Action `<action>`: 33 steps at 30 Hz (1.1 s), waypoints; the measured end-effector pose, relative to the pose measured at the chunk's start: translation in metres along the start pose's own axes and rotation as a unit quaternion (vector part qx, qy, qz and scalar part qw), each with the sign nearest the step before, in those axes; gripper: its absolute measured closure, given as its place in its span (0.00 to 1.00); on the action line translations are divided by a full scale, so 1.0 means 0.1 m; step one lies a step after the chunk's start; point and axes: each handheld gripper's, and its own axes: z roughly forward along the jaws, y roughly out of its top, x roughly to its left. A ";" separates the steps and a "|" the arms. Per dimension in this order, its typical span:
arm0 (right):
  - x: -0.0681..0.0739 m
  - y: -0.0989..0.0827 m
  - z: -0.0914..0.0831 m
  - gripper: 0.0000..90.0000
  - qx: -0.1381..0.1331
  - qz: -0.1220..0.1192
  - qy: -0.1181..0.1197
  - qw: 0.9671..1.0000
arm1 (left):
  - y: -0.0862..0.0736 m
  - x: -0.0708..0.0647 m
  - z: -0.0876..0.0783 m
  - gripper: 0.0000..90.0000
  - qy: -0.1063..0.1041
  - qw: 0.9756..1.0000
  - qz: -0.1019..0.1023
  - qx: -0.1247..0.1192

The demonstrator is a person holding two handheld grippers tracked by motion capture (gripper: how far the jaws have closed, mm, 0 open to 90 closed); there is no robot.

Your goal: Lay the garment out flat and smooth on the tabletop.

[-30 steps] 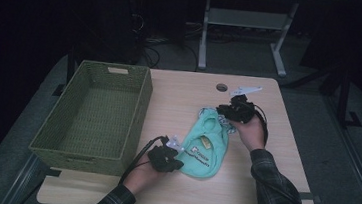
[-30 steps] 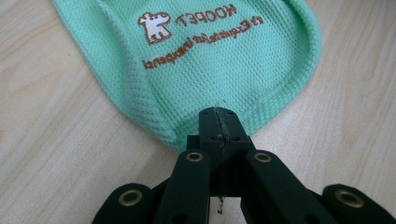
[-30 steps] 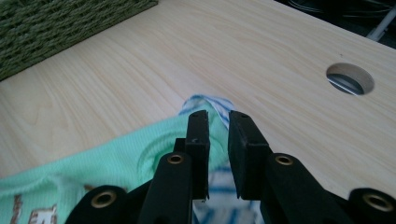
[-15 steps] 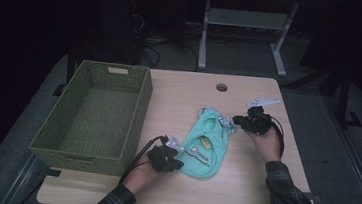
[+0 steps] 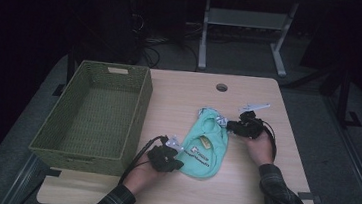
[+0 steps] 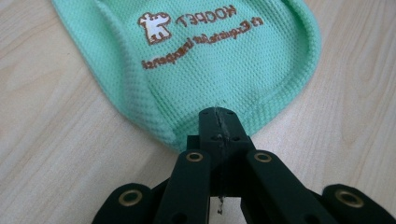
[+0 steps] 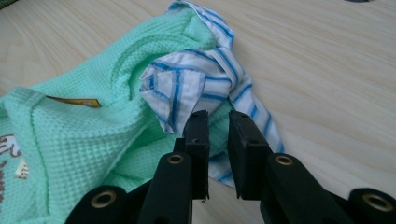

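Observation:
A mint-green waffle-knit garment (image 5: 208, 147) with brown lettering and a blue-and-white striped collar (image 7: 187, 84) lies flat on the wooden table (image 5: 185, 92). My left gripper (image 6: 218, 122) is shut on the garment's near hem (image 6: 261, 116), low on the table; in the high view the left gripper (image 5: 179, 151) sits at the garment's lower left edge. My right gripper (image 7: 217, 122) hovers just over the striped collar, at the garment's top right in the high view (image 5: 225, 124). Its jaws have just been opening and stand a narrow gap apart, with the cloth below them and not pinched.
A green woven basket (image 5: 138, 108), with nothing in it, stands to the left of the garment. A round cable hole (image 5: 221, 87) is in the table's far middle. Bare wood lies to the right of and in front of the garment. Dark floor and a desk frame lie beyond.
The right hand has drifted right and sunk toward the table beside the collar. The left hand and the hem it holds have stayed put.

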 end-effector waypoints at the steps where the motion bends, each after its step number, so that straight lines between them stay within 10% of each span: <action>1: 0.01 0.01 0.03 0.84 0.002 -0.006 -0.001 1.000 | 0.00 0.00 0.00 1.00 0.000 1.000 0.000 0.000; 17: 0.05 -0.03 0.14 0.99 0.014 -0.027 -0.016 0.999 | 0.00 0.00 0.00 1.00 0.001 1.000 0.001 0.000; 33: -0.20 -0.08 0.00 0.98 0.019 -0.007 -0.038 0.999 | 0.00 0.01 0.00 0.93 -0.013 1.000 -0.006 -0.006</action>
